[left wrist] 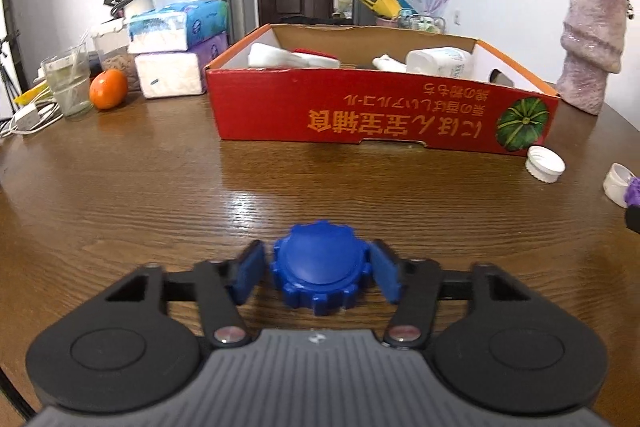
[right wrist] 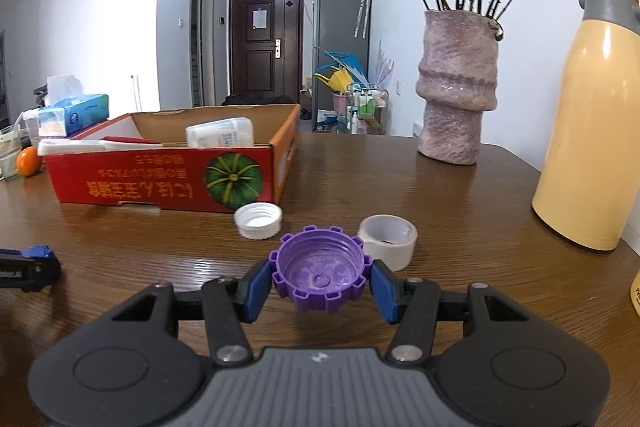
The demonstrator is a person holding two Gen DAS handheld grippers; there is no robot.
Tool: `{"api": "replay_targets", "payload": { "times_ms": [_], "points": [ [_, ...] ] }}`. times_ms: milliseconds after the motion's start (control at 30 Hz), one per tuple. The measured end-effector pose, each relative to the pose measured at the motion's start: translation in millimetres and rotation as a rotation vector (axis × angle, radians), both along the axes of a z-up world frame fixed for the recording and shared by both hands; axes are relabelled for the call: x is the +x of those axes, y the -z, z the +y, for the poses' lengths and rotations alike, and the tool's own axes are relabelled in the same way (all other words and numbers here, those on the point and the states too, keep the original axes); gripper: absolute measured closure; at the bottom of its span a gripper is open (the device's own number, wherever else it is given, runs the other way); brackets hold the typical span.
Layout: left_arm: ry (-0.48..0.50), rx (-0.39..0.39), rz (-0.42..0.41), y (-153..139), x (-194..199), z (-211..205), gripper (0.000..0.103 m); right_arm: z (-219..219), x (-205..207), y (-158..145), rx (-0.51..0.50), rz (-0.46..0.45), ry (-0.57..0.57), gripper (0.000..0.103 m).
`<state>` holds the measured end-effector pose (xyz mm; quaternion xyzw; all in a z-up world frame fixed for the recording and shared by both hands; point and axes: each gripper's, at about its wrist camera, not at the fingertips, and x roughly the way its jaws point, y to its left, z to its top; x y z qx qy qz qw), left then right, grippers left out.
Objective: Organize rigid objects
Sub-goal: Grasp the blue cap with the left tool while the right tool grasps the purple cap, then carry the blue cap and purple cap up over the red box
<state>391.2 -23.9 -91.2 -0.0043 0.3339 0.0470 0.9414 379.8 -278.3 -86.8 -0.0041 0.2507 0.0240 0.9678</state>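
Observation:
A blue notched bottle cap (left wrist: 320,267) lies top up on the wooden table (left wrist: 160,195), and the pads of my left gripper (left wrist: 320,273) press on both its sides. My right gripper (right wrist: 320,285) is shut on a purple notched cap (right wrist: 320,275), held hollow side up just above the table. In the right wrist view, the left gripper's blue fingertip (right wrist: 38,255) shows at the far left edge. Behind stands a red cardboard box (left wrist: 380,115) with white bottles inside. A white screw cap (right wrist: 258,221) lies upside down in front of the box's right corner.
A white tape roll (right wrist: 388,241) sits just beyond the purple cap. A pink vase (right wrist: 456,87) with dried roses and a cream thermos (right wrist: 592,127) stand at the right. Left of the box are tissue packs (left wrist: 176,27), an orange (left wrist: 108,89), a glass (left wrist: 70,83) and cables.

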Motion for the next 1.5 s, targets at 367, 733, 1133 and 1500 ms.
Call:
{"api": "replay_targets", "payload": {
  "times_ms": [367,733,1133,1500],
  "points": [
    [0.028,0.0,-0.014,-3.6,-3.1,-1.5,0.05,30.1,-10.8,-3.3,0.008,-0.021,-0.027,0.05],
    [0.042,0.007,-0.088,-20.3,-14.1,-2.8,0.049,51.9,-17.8,-11.0,0.06,-0.053,-0.036,0.05],
    [0.048,-0.023,-0.2,-53.8,-20.1,1.4,0.049,71.4,-16.3,-26.1,0.124,-0.121,-0.044,0.05],
    [0.047,-0.043,-0.26,-74.3,2.2,-4.5,0.049,80.8,7.4,-34.5,0.13,-0.168,-0.032,0.05]
  ]
}}
